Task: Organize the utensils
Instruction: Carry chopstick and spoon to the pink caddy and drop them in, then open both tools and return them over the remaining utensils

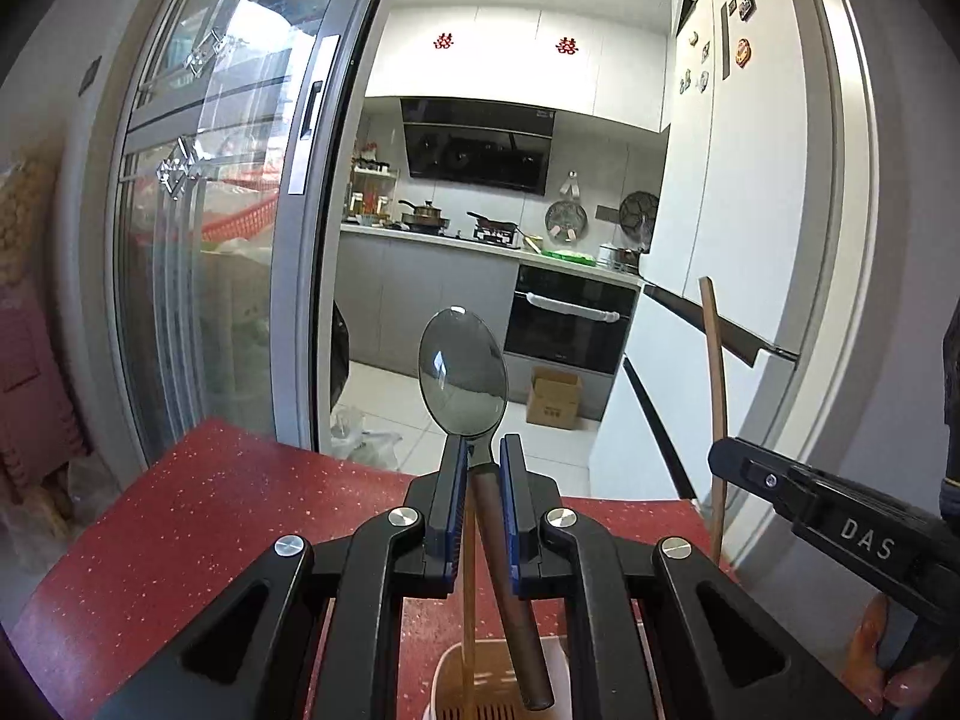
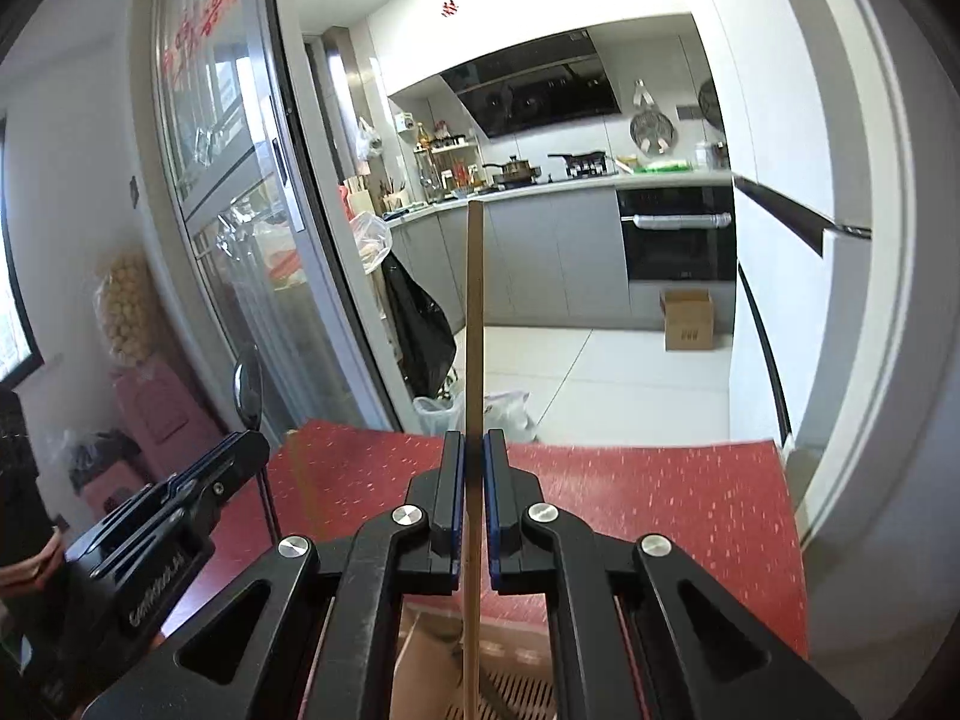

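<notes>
The left claw [image 1: 483, 450] clamps a spoon [image 1: 463, 383] by its neck, bowl up, brown handle slanting down toward the white holder [image 1: 447, 669]; the right claw [image 2: 474, 450] pinches an upright chopstick [image 2: 474, 312] above the red counter [image 2: 648, 516]

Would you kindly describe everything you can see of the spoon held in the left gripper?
The spoon has a shiny, mirror-like metal bowl and a dark brown, round handle that looks wooden. The left gripper is shut on its neck, just below the bowl. The bowl points up and away; the handle slants down toward a white utensil holder on the red table.
</notes>
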`<act>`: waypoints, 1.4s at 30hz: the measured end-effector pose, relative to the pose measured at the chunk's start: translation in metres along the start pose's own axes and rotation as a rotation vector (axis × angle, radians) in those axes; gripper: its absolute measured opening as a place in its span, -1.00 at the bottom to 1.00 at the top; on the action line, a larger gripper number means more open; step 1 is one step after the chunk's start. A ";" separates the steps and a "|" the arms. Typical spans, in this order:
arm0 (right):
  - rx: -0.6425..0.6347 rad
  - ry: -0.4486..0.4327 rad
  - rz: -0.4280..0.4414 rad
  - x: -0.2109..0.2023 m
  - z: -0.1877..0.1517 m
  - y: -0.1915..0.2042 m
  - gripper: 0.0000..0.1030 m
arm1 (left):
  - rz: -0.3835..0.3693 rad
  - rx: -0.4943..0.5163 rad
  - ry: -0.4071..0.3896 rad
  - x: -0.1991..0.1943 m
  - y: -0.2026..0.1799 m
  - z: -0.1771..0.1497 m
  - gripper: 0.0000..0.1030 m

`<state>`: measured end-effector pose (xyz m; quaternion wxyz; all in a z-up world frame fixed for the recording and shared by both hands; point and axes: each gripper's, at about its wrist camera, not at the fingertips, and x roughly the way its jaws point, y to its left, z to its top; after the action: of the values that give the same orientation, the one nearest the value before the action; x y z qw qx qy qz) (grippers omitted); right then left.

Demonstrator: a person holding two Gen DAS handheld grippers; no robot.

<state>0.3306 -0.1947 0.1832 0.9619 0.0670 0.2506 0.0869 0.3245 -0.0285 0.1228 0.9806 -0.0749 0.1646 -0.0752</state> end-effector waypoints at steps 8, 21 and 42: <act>-0.168 -0.060 -0.059 0.020 -0.035 0.015 -0.88 | 0.035 0.031 -0.009 0.010 -0.004 -0.032 -0.22; -0.284 -0.003 -0.058 0.014 -0.091 0.025 -0.88 | 0.069 0.121 0.047 0.000 -0.014 -0.067 -0.22; -0.137 0.166 -0.012 -0.025 -0.080 0.018 0.27 | 0.113 0.067 0.279 -0.068 0.025 -0.077 -0.22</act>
<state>0.2671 -0.1752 0.1285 0.9407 -0.0080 0.3230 0.1036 0.2379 -0.0023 0.0675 0.9528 -0.0217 0.3008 -0.0351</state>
